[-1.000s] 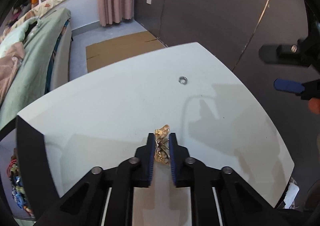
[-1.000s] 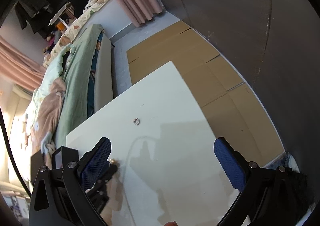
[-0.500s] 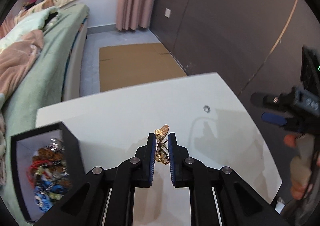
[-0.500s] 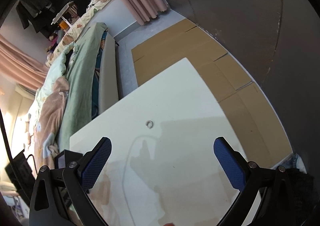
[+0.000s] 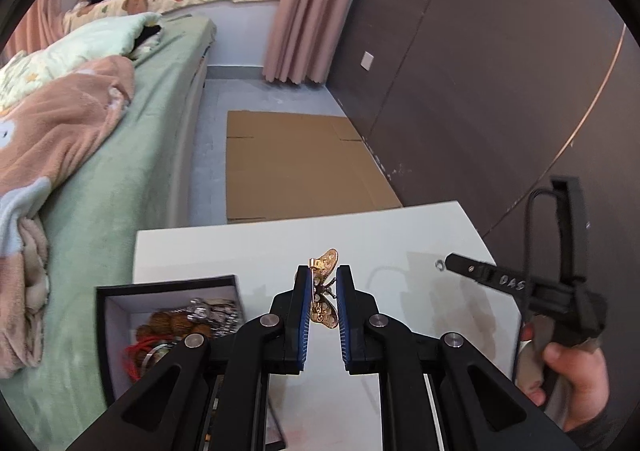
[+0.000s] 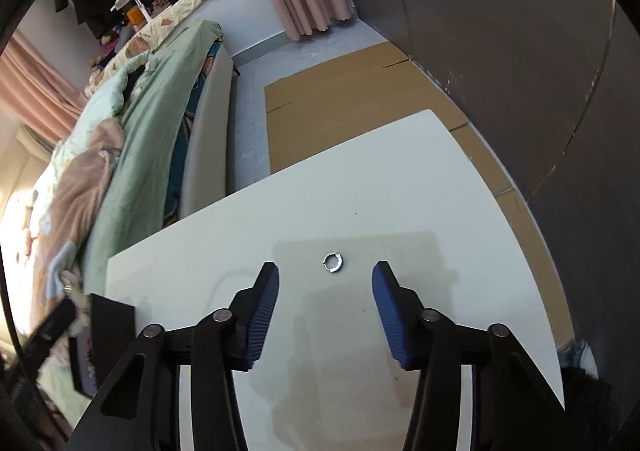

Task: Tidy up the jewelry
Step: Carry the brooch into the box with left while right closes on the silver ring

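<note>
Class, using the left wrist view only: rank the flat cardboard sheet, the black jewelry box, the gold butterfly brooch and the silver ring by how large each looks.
1. cardboard sheet
2. black jewelry box, partly hidden by the left tool
3. gold butterfly brooch, near the camera, so it looks enlarged
4. silver ring

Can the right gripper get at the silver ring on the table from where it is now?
Probably yes. The silver ring lies alone on the bare white table, just ahead of the right gripper. Its jaws are closing, the pads not touching the ring. Nothing blocks the way.
</note>
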The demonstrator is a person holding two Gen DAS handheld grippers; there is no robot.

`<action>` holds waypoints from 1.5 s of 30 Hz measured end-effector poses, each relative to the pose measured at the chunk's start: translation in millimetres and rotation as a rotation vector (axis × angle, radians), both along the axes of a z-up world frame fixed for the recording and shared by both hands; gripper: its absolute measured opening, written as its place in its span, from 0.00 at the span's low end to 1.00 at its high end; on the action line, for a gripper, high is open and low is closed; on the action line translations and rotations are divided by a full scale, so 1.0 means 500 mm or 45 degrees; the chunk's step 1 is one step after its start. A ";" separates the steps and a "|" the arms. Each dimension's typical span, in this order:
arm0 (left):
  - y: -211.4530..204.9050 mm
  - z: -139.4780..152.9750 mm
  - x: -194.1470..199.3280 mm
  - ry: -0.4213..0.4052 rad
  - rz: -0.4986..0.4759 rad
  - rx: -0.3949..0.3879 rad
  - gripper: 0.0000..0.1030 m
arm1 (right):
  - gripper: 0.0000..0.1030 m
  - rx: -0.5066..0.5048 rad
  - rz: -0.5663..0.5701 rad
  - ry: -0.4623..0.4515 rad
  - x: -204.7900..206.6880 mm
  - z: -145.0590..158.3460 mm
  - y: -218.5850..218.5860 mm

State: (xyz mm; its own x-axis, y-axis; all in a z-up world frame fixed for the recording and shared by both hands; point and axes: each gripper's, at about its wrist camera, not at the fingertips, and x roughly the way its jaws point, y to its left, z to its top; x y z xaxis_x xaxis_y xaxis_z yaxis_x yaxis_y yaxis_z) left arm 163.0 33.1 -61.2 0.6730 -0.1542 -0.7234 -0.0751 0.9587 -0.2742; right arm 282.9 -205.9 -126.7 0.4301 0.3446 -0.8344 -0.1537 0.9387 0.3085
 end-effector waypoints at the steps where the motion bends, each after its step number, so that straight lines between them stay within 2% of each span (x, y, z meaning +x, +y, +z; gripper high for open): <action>1: 0.008 0.003 -0.002 -0.004 0.008 -0.005 0.12 | 0.47 -0.028 -0.001 -0.013 0.000 -0.002 0.008; 5: 0.041 0.011 -0.007 -0.011 0.039 -0.022 0.12 | 0.38 -0.114 0.022 -0.052 0.000 -0.006 0.037; 9: 0.068 0.019 -0.015 -0.010 0.058 -0.037 0.12 | 0.34 -0.208 0.031 -0.067 0.000 -0.021 0.056; 12: 0.086 0.029 -0.025 -0.013 0.068 -0.042 0.12 | 0.26 -0.251 0.037 -0.097 0.000 -0.028 0.063; 14: 0.100 0.035 -0.033 -0.015 0.080 -0.034 0.12 | 0.14 -0.286 0.054 -0.111 -0.002 -0.028 0.070; 15: 0.106 0.037 -0.037 -0.011 0.083 -0.032 0.12 | 0.12 -0.291 0.064 -0.110 -0.004 -0.028 0.072; 18: 0.124 0.040 -0.048 0.006 0.091 -0.027 0.12 | 0.08 -0.252 0.084 -0.086 -0.008 -0.024 0.071; 19: 0.130 0.040 -0.051 0.013 0.096 -0.025 0.12 | 0.04 -0.233 0.089 -0.081 -0.011 -0.019 0.068; 21: 0.142 0.039 -0.054 0.025 0.099 -0.033 0.12 | 0.04 -0.196 0.098 -0.081 -0.015 -0.011 0.069; 26: 0.161 0.024 -0.057 0.078 0.107 -0.076 0.12 | 0.04 0.009 0.130 -0.057 -0.028 0.022 0.060; 31: 0.159 0.014 -0.057 0.101 0.096 -0.091 0.12 | 0.04 0.209 0.104 0.003 -0.032 0.031 0.035; 36: 0.157 0.008 -0.052 0.111 0.090 -0.096 0.12 | 0.05 0.117 0.066 0.044 -0.024 0.019 0.042; 37: 0.158 0.007 -0.049 0.113 0.091 -0.098 0.12 | 0.10 0.104 0.054 0.086 -0.018 0.006 0.042; 39: 0.161 0.004 -0.045 0.118 0.092 -0.101 0.12 | 0.41 0.098 0.036 0.098 -0.013 -0.005 0.040; 40: 0.162 0.002 -0.044 0.122 0.093 -0.102 0.12 | 0.72 0.097 0.033 0.096 -0.009 -0.006 0.039; 41: 0.163 -0.002 -0.042 0.130 0.093 -0.108 0.12 | 0.80 0.097 0.034 0.082 -0.009 -0.004 0.040; 45: 0.171 -0.019 -0.033 0.183 0.096 -0.160 0.13 | 0.80 0.029 0.055 0.031 -0.010 0.003 0.060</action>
State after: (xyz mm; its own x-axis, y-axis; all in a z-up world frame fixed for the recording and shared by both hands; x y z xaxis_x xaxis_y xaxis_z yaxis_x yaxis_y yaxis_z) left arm 146.3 118.4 -70.5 0.5774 -0.2026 -0.7909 -0.1920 0.9079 -0.3727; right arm 278.0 -176.1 -125.5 0.3944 0.3817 -0.8360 -0.1863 0.9240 0.3340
